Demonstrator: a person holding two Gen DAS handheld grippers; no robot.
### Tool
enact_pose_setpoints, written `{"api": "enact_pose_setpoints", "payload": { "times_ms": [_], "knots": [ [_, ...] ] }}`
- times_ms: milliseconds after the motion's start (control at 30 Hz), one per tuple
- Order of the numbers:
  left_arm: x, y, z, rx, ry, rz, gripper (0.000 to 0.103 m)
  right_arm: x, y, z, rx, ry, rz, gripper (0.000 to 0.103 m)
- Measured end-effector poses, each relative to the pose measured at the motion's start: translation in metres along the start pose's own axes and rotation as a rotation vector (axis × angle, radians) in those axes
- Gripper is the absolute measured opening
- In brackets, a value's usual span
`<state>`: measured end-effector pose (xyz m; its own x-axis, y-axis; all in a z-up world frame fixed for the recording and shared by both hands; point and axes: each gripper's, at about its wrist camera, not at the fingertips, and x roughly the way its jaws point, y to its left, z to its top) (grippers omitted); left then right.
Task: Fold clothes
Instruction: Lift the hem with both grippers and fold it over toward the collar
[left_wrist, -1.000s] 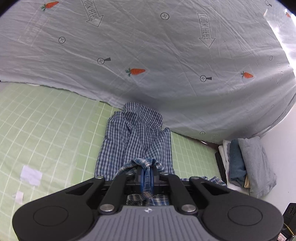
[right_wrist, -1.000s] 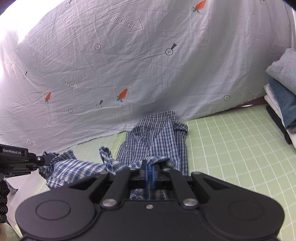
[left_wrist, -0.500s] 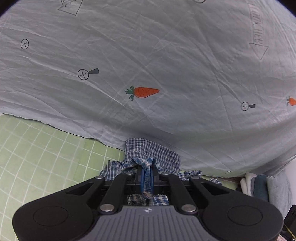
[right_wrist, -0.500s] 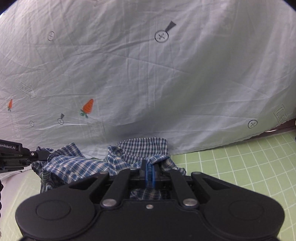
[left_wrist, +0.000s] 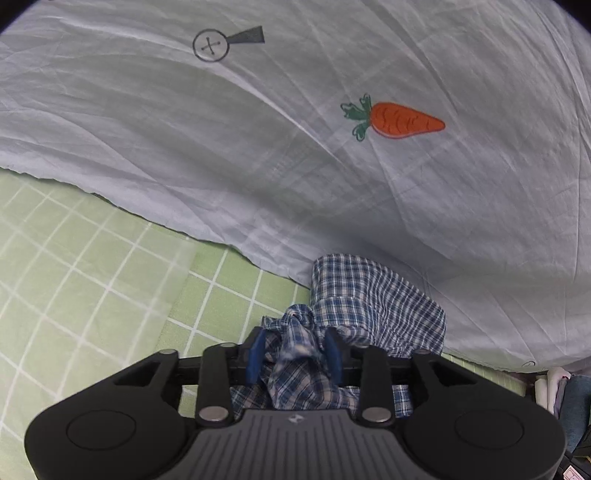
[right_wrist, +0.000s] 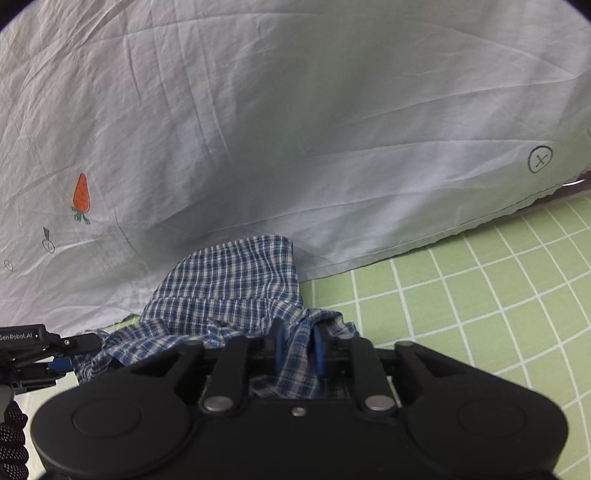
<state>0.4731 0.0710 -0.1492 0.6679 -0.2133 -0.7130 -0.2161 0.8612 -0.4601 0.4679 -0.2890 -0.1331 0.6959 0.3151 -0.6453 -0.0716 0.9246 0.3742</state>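
Left wrist view: left gripper (left_wrist: 293, 349) jaws just opening, plaid shirt (left_wrist: 373, 306) bunched loosely between
Right wrist view: right gripper (right_wrist: 298, 345) likewise opening around shirt fabric on green grid mat (right_wrist: 480, 295)

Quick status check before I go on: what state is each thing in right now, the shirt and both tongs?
Plaid shirt: folded over, crumpled, lying on the green grid mat against the pale sheet.
Left tongs: just opened, cloth bunched loosely between.
Right tongs: just opened, narrower gap, cloth between.
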Motion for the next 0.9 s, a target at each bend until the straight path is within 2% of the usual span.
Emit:
{"api": "enact_pose_setpoints", "payload": {
  "times_ms": [33, 67, 133, 233, 333, 467, 567, 667, 833, 900],
  "knots": [
    [-0.007, 0.002, 0.0, -0.004, -0.016, -0.003, 0.061, -0.008, -0.001, 0.003, 0.012, -0.027, -0.011, 0.054],
    [-0.014, 0.003, 0.0, -0.008, -0.029, -0.006, 0.062, -0.017, -0.003, 0.005, 0.019, -0.053, -0.016, 0.059],
    [-0.028, 0.006, -0.004, -0.013, -0.046, -0.006, 0.066, -0.032, -0.007, 0.011, 0.043, -0.087, -0.021, 0.059],
    [-0.044, 0.011, -0.014, -0.008, -0.052, 0.001, 0.074, -0.048, -0.012, 0.011, 0.074, -0.083, -0.012, 0.059],
    [-0.043, 0.013, -0.029, 0.031, 0.027, -0.008, 0.074, -0.049, -0.01, 0.0, 0.034, -0.016, 0.003, 0.059],
    [-0.021, -0.001, -0.054, 0.223, 0.151, 0.064, 0.074, -0.033, 0.0, -0.016, -0.066, 0.104, 0.0, 0.058],
    [-0.001, -0.013, -0.064, 0.337, 0.165, 0.12, 0.074, -0.017, 0.004, -0.021, -0.1, 0.145, 0.0, 0.058],
    [0.02, -0.014, -0.053, 0.307, 0.15, 0.128, 0.074, 0.001, 0.003, -0.016, -0.1, 0.155, 0.002, 0.057],
    [0.06, -0.011, -0.009, 0.241, 0.083, 0.103, 0.075, 0.019, 0.001, -0.005, -0.109, 0.137, -0.019, 0.056],
    [0.064, -0.012, 0.005, 0.227, 0.053, 0.111, 0.075, 0.022, -0.001, -0.001, -0.112, 0.121, -0.04, 0.056]
  ]
}}
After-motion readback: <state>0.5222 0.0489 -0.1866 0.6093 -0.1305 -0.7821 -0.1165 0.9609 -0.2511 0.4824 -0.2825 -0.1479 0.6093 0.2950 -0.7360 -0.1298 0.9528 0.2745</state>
